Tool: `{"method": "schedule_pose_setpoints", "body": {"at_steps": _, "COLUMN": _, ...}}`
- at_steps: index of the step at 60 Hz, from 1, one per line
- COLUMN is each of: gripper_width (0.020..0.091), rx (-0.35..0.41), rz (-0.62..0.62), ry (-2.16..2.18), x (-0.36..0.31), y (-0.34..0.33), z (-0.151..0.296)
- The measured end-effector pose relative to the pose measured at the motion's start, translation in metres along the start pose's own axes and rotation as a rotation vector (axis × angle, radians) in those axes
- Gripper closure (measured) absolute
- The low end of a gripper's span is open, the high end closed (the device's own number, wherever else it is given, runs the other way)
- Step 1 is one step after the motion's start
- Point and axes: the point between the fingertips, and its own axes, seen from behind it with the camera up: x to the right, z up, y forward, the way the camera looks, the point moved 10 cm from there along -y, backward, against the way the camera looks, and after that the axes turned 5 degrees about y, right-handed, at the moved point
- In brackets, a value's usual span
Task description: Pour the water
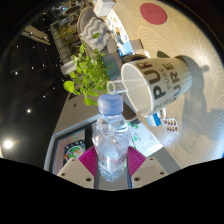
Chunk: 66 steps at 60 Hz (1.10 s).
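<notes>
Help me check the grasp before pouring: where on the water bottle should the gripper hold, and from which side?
Grip the water bottle around its lower body, coming level from the side. It stands upright with a narrow capped neck, so the wider ribbed body gives the fingers flat purchase. The gripper already seems shut on that part, with the mug just beyond.

Rides on the gripper (pixel 112 172) as the sole view, facing forward along the two fingers (pixel 84 165) at the bottom, tilted off level, very near the water bottle (pixel 112 140) and the mug (pixel 160 82) beyond, taking in table (pixel 70 115) and plant (pixel 90 70).
</notes>
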Motion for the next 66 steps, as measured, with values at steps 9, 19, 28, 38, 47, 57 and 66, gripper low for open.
{"method": "schedule_pose_setpoints", "body": {"at_steps": 9, "gripper_width": 0.0743, "rx": -0.026, "rz": -0.024, "ry": -0.243, "x": -0.031, "y": -0.003, "z": -0.011}}
{"method": "schedule_pose_setpoints", "body": {"at_steps": 19, "gripper_width": 0.0739, "rx": -0.018, "rz": -0.011, "ry": -0.657, "x": -0.099, "y": -0.019, "z": -0.02}}
{"method": "schedule_pose_setpoints", "body": {"at_steps": 28, "gripper_width": 0.0739, "rx": 0.044, "rz": -0.007, "ry": -1.115, "x": -0.166, "y": -0.049, "z": -0.01}}
{"method": "schedule_pose_setpoints", "body": {"at_steps": 38, "gripper_width": 0.0738, "rx": 0.143, "rz": -0.089, "ry": -1.539, "x": -0.198, "y": -0.071, "z": 0.042}}
{"method": "schedule_pose_setpoints", "body": {"at_steps": 47, "gripper_width": 0.0739, "rx": 0.192, "rz": -0.277, "ry": -1.814, "x": -0.177, "y": -0.084, "z": 0.122}}
{"method": "schedule_pose_setpoints", "body": {"at_steps": 57, "gripper_width": 0.0739, "rx": 0.148, "rz": -0.434, "ry": -1.884, "x": -0.13, "y": -0.093, "z": 0.189}}
{"method": "schedule_pose_setpoints", "body": {"at_steps": 66, "gripper_width": 0.0739, "rx": 0.072, "rz": -0.49, "ry": -1.856, "x": -0.082, "y": -0.095, "z": 0.238}}
